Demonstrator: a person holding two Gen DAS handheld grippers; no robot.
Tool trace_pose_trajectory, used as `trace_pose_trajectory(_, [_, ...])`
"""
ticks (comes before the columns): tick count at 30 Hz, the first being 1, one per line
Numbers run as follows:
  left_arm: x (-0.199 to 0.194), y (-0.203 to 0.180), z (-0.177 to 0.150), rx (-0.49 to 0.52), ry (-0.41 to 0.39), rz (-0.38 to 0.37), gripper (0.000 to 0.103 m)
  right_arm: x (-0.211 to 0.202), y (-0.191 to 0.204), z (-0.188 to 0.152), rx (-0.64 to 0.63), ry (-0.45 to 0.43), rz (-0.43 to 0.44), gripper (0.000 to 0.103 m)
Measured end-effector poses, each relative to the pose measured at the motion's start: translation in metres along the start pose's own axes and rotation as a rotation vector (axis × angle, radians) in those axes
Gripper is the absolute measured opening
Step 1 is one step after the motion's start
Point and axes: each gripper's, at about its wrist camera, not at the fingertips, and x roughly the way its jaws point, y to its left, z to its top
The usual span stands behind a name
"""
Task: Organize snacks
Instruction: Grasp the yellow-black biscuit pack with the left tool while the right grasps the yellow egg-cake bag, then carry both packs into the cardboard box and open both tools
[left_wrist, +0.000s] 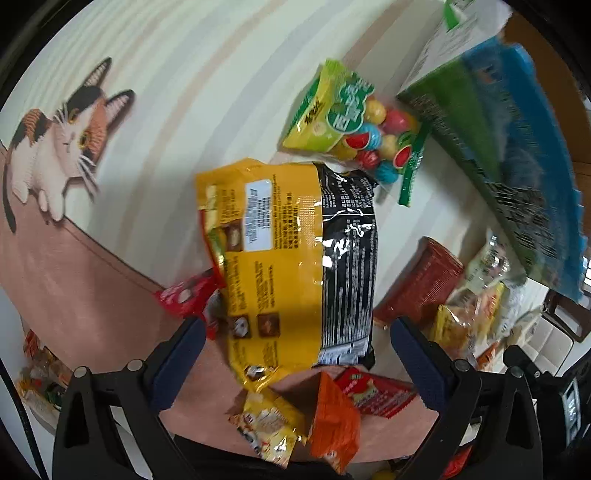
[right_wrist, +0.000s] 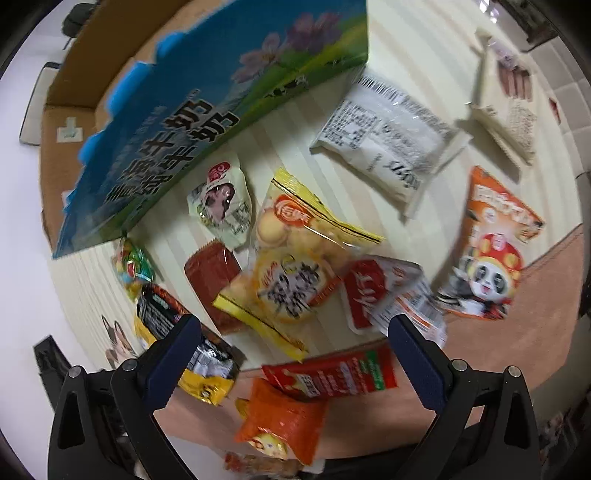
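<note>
Yellow-and-black snack bag (left_wrist: 295, 258) lies flat, glossy, at twelve o'clock of the left gripper (left_wrist: 295, 339), whose jaws gape empty; the right gripper (right_wrist: 293, 336) likewise spreads wide, holding nothing.

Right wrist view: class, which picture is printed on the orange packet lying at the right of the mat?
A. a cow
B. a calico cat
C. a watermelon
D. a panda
D: the orange packet shows a cartoon panda in a red hat on its front.
</note>
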Motion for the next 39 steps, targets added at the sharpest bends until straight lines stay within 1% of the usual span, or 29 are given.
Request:
trace_pose_trajectory(2, [0.009,-0.001,0.002,-0.015,0.008,0.008,0.102,0.007,0.001,0.006,0.016,0.017,0.006,0.103])
trace_pose_trajectory(5, [0.016,-0.005,0.005,-0.023,-0.003,0.023,0.102,0.019,0.0,0.016,0.057,0.035,-0.001,0.102])
trace_pose_trajectory(9, [0.023,-0.008,0.006,-0.028,-0.012,0.055,0.102,0.034,-0.005,0.021,0.123,0.065,0.012,0.099])
trace_pose_trajectory(12, [0.03,-0.01,0.002,-0.015,-0.024,0.095,0.102,0.045,-0.006,0.023,0.15,0.073,0.01,0.096])
trace_pose_trajectory(13, [0.033,-0.013,0.0,-0.009,-0.029,0.105,0.102,0.049,-0.005,0.023,0.153,0.076,0.006,0.093])
trace_pose_trajectory(15, [0.039,-0.014,-0.002,0.01,-0.034,0.118,0.101,0.057,-0.003,0.022,0.145,0.092,-0.006,0.082])
trace_pose_trajectory(16, [0.042,-0.015,-0.004,0.019,-0.037,0.116,0.1,0.061,-0.002,0.02,0.135,0.1,-0.011,0.079])
trace_pose_trajectory(17, [0.045,-0.016,-0.005,0.026,-0.041,0.118,0.096,0.061,-0.001,0.018,0.123,0.1,-0.018,0.075])
trace_pose_trajectory(18, [0.045,-0.016,-0.007,0.035,-0.052,0.12,0.094,0.059,0.0,0.015,0.091,0.092,-0.035,0.069])
trace_pose_trajectory(20, [0.045,-0.016,-0.012,0.058,-0.065,0.119,0.091,0.06,0.002,0.009,0.037,0.092,-0.059,0.064])
trace_pose_trajectory(23, [0.043,-0.02,-0.019,0.116,-0.086,0.134,0.088,0.06,0.007,-0.002,-0.114,0.096,-0.15,0.061])
trace_pose_trajectory(25, [0.041,-0.023,-0.031,0.19,-0.105,0.157,0.087,0.06,0.011,-0.011,-0.222,0.098,-0.219,0.06])
trace_pose_trajectory(26, [0.042,-0.025,-0.036,0.232,-0.112,0.172,0.086,0.06,0.013,-0.016,-0.289,0.099,-0.258,0.058])
trace_pose_trajectory(27, [0.043,-0.027,-0.042,0.29,-0.123,0.197,0.086,0.061,0.015,-0.021,-0.346,0.097,-0.293,0.057])
trace_pose_trajectory(29, [0.046,-0.029,-0.054,0.382,-0.135,0.236,0.086,0.061,0.016,-0.031,-0.444,0.086,-0.367,0.057])
trace_pose_trajectory(30, [0.047,-0.03,-0.058,0.41,-0.136,0.247,0.087,0.06,0.016,-0.035,-0.482,0.072,-0.393,0.057])
trace_pose_trajectory(31, [0.049,-0.028,-0.063,0.44,-0.138,0.255,0.087,0.059,0.015,-0.038,-0.504,0.059,-0.406,0.057])
trace_pose_trajectory(33, [0.052,-0.028,-0.069,0.459,-0.138,0.254,0.089,0.059,0.012,-0.043,-0.508,0.05,-0.397,0.058])
trace_pose_trajectory(35, [0.055,-0.029,-0.063,0.452,-0.129,0.253,0.09,0.062,0.009,-0.047,-0.488,0.043,-0.384,0.061])
trace_pose_trajectory(36, [0.058,-0.028,-0.065,0.441,-0.126,0.253,0.091,0.061,0.001,-0.045,-0.478,0.039,-0.375,0.064])
trace_pose_trajectory(38, [0.064,-0.027,-0.064,0.426,-0.13,0.258,0.092,0.06,-0.009,-0.042,-0.442,0.019,-0.364,0.066])
trace_pose_trajectory(39, [0.066,-0.026,-0.067,0.418,-0.137,0.259,0.092,0.057,-0.006,-0.031,-0.432,0.016,-0.369,0.066])
